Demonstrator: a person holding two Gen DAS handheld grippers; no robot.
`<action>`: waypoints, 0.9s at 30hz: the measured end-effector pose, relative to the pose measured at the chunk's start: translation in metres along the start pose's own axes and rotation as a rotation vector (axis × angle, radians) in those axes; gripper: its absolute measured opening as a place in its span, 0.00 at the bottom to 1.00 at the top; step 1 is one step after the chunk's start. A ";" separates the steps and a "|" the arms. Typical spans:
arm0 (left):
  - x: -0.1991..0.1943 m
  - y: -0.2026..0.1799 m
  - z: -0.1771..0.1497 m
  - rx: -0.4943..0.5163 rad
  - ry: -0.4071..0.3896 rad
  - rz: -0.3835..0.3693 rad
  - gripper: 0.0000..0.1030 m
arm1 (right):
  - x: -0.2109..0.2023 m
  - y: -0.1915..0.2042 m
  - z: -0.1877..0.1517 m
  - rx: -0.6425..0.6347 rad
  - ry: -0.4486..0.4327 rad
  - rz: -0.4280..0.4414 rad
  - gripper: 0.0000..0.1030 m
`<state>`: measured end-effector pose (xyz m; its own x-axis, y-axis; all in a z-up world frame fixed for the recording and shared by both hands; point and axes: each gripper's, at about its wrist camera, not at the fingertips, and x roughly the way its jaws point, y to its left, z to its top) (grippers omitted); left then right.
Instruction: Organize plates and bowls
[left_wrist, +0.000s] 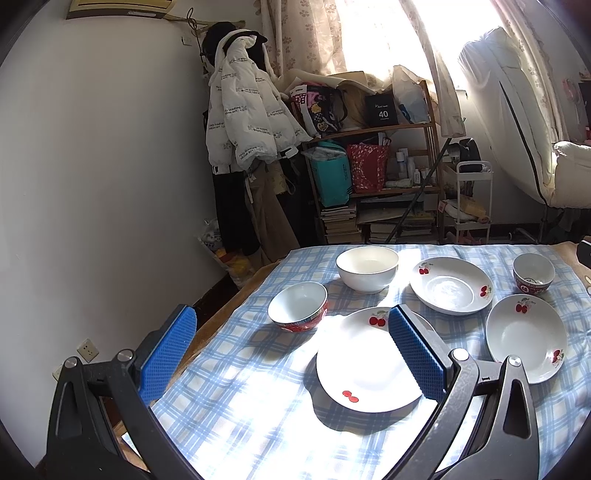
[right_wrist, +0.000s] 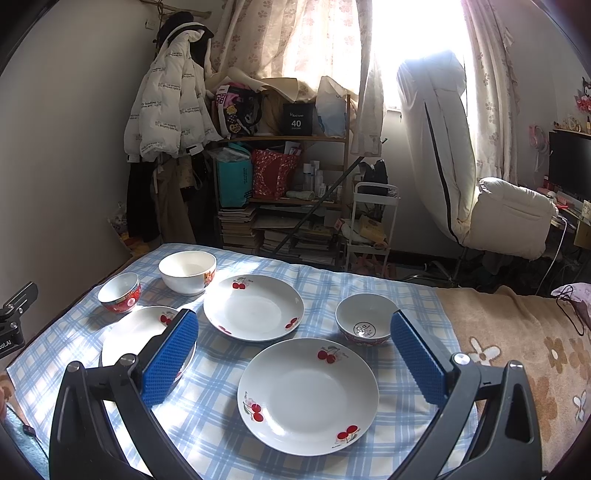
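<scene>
Three white cherry-print plates lie on a blue checked cloth (right_wrist: 207, 406): a near plate (right_wrist: 307, 396), a middle plate (right_wrist: 253, 307) and a left plate (left_wrist: 364, 363). A plain white bowl (left_wrist: 367, 268) stands at the back. One red-patterned bowl (left_wrist: 298, 307) is at the left, another (right_wrist: 364, 319) at the right. My left gripper (left_wrist: 291, 349) hangs open above the table's left part, its right finger over the left plate. My right gripper (right_wrist: 295, 360) hangs open above the near plate. Neither holds anything.
The cloth covers a surface with a brown flowered blanket (right_wrist: 517, 350) to the right. The table's left edge drops to the floor by a white wall (left_wrist: 92, 184). Behind stand a cluttered shelf (right_wrist: 284, 177), hanging coats (left_wrist: 243, 118) and a white chair (right_wrist: 480, 206).
</scene>
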<state>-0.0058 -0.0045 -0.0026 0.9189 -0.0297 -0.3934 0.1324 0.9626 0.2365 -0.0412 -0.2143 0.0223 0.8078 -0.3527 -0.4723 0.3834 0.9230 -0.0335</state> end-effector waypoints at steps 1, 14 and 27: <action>0.000 -0.001 0.000 0.002 -0.001 0.001 0.99 | 0.000 0.000 0.000 0.000 0.000 0.000 1.00; 0.000 -0.001 -0.001 0.001 0.002 -0.003 0.99 | 0.000 0.000 0.000 0.000 0.000 -0.001 1.00; 0.000 -0.002 -0.001 0.003 0.002 -0.003 0.99 | 0.000 0.001 0.000 0.000 0.000 -0.001 1.00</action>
<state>-0.0066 -0.0060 -0.0044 0.9178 -0.0316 -0.3958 0.1359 0.9616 0.2384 -0.0408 -0.2138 0.0226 0.8074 -0.3537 -0.4723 0.3844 0.9226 -0.0338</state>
